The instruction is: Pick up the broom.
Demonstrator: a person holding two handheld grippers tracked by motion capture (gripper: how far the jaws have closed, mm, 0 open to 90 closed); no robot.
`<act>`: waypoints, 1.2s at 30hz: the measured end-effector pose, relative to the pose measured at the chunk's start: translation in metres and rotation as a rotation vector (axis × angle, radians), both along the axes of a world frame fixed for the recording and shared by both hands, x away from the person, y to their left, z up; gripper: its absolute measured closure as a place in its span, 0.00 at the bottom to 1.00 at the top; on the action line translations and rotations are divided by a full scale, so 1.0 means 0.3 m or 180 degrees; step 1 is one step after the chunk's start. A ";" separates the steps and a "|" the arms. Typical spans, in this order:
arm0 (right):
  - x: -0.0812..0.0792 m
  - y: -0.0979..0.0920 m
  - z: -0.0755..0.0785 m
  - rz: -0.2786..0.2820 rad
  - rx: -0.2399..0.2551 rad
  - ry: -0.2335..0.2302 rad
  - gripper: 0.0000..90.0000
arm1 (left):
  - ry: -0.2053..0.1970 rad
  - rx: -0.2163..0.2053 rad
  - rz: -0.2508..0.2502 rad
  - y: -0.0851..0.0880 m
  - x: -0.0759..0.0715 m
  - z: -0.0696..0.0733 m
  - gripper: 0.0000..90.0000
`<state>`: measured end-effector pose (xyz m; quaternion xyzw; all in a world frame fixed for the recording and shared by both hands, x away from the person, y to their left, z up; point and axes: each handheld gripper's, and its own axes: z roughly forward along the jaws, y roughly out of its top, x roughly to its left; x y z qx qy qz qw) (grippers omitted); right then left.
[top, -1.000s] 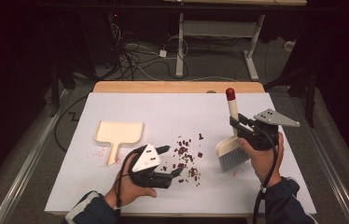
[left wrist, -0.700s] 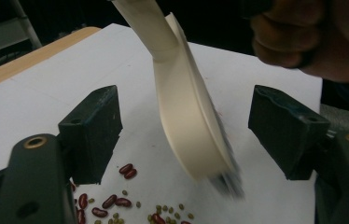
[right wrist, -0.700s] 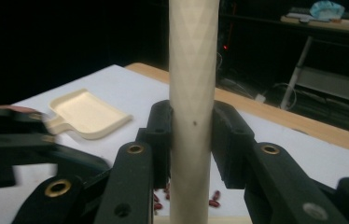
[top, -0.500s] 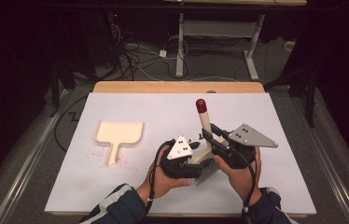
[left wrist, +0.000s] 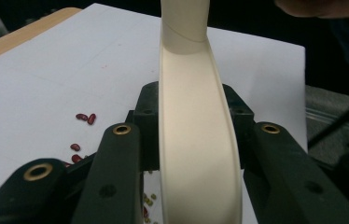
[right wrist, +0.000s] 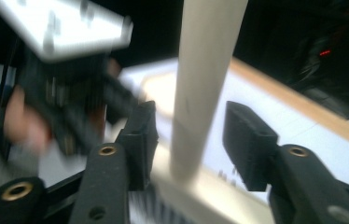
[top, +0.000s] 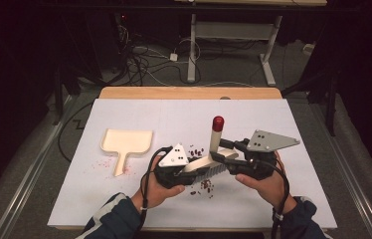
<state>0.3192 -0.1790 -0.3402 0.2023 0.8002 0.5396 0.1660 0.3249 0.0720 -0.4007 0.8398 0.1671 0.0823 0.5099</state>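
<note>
A cream hand brush (top: 214,144) with a red-tipped handle stands tilted over the middle of the white sheet, bristles down. My left gripper (top: 194,169) has just been closing and is shut on the brush's cream back (left wrist: 196,140), with the pads pressing on both sides. My right gripper (top: 222,153) has just been opening. Its pads stand apart from the handle (right wrist: 200,84), which still rises between them, and its own point (right wrist: 191,135) is open. Red beans (top: 204,185) lie scattered under the brush.
A cream dustpan (top: 127,140) lies flat at the left of the white sheet (top: 139,112), handle toward me. More beans (top: 196,151) lie behind the brush, and some (left wrist: 85,117) to the left of the left jaws. The wooden table edge (top: 189,92) runs along the back.
The right gripper carried the brush leftward to the middle of the sheet, and the left gripper came right to meet it. The left jaws closed on the brush; the right jaws parted from the handle.
</note>
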 end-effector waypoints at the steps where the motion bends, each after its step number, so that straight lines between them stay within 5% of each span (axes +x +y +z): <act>1: 0.005 -0.001 -0.007 0.0125 -0.0147 0.0000 0.58 | 0.0000 0.0002 -0.0036 0.011 -0.001 0.004 0.73; 4: 0.019 -0.001 -0.043 0.0363 -0.0524 0.0037 0.52 | 0.0017 0.0103 -0.0187 0.034 -0.009 0.012 0.73; 10: 0.029 0.028 -0.113 0.0795 -0.1009 0.0169 0.48 | -0.0037 0.0398 -0.0566 0.042 -0.034 0.003 0.73; 14: 0.022 0.065 -0.157 0.1148 -0.1220 0.0280 0.61 | -0.0072 0.0470 -0.0741 0.036 -0.046 0.000 0.73; 16: 0.023 0.072 -0.170 0.1245 -0.1198 0.0270 0.65 | -0.0058 0.0471 -0.0741 0.042 -0.042 -0.002 0.72; 18: 0.035 0.070 -0.175 0.1344 -0.1123 0.0334 0.72 | -0.0059 0.0452 -0.0680 0.051 -0.036 0.000 0.64; 23: 0.032 0.078 -0.182 0.1233 -0.1186 0.0315 0.75 | -0.0199 0.0462 -0.0342 0.077 -0.034 0.003 0.48; 28: 0.054 0.054 -0.171 0.1020 -0.1155 0.0316 0.75 | -0.0632 0.0579 0.0384 0.164 -0.047 -0.002 0.29; 31: 0.065 0.038 -0.157 0.0862 -0.1082 0.0303 0.75 | -0.0742 0.0612 0.0620 0.229 -0.053 -0.020 0.26; 36: 0.089 0.000 -0.136 0.0580 -0.0988 0.0299 0.75 | -0.0689 0.0570 0.0984 0.354 -0.064 -0.056 0.23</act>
